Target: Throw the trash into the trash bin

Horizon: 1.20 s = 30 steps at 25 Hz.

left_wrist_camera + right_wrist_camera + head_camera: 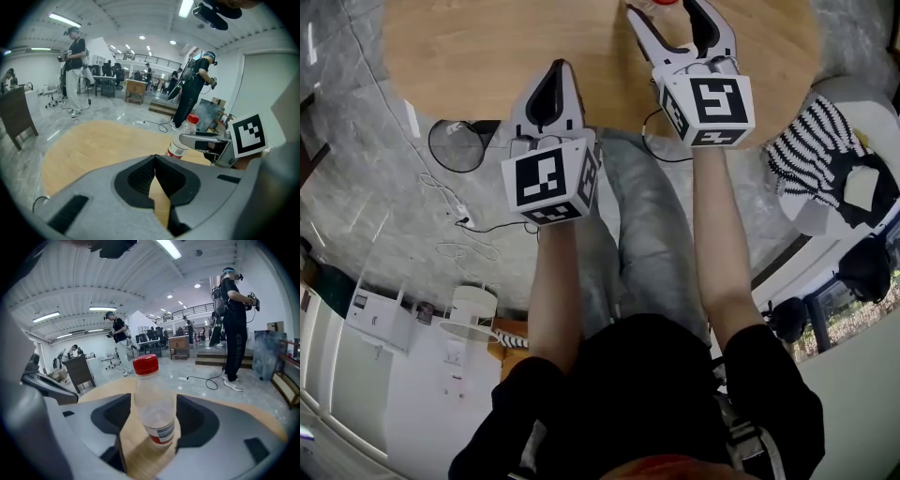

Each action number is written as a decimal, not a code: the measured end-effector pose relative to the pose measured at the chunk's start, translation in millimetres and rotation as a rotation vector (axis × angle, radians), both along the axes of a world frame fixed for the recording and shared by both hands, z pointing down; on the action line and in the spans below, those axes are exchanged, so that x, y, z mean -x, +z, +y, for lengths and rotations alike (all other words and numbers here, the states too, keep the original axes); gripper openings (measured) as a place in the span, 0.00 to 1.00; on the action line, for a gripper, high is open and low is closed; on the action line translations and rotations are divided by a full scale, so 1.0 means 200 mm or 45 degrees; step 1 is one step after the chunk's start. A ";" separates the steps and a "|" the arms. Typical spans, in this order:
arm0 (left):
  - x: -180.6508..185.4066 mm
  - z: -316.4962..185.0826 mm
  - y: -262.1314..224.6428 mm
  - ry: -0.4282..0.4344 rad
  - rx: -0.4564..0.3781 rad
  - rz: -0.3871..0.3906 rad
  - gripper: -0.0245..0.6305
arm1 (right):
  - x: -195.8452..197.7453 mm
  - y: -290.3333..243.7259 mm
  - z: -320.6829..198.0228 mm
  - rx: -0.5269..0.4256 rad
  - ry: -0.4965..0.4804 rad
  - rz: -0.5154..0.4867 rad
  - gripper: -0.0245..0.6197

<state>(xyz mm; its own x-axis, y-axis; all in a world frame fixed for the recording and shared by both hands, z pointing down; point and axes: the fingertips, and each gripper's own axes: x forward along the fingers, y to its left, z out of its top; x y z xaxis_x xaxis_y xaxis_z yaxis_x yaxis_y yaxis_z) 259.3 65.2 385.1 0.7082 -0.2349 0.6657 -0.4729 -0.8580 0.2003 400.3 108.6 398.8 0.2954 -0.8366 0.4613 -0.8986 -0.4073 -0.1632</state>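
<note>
Wooden tabletop [459, 56] lies under both: the left tongs [555, 75] hang pressed together and empty, the right tongs [675, 23] stand spread around the upright red-capped plastic bottle [153, 404], and should close squarely on its middle without tipping it.

Worktop [487, 47]: bare wood across the left half and the middle, open to passage.
Right of middle: upright bottle [153, 394] in the way, between the wide-apart jaws of the right gripper [675, 23], slim gaps either side.
Near edge: left gripper [556, 70], jaws together, over the wood; open lane between both grippers.
Floor by the left edge: round black base [457, 145] and loose cables [455, 202].
</note>
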 end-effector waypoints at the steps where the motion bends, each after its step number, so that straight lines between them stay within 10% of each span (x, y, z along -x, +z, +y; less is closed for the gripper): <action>1: 0.01 -0.01 0.01 -0.006 0.002 -0.001 0.04 | -0.01 0.01 -0.01 -0.002 -0.004 0.008 0.44; 18: 0.18 -0.14 0.01 -0.146 0.007 0.013 0.04 | -0.01 -0.01 -0.06 0.043 -0.002 0.043 0.44; 30: 0.69 -0.30 -0.05 -0.340 -0.022 0.020 0.04 | 0.47 -0.20 -0.30 -0.023 -0.175 0.049 0.44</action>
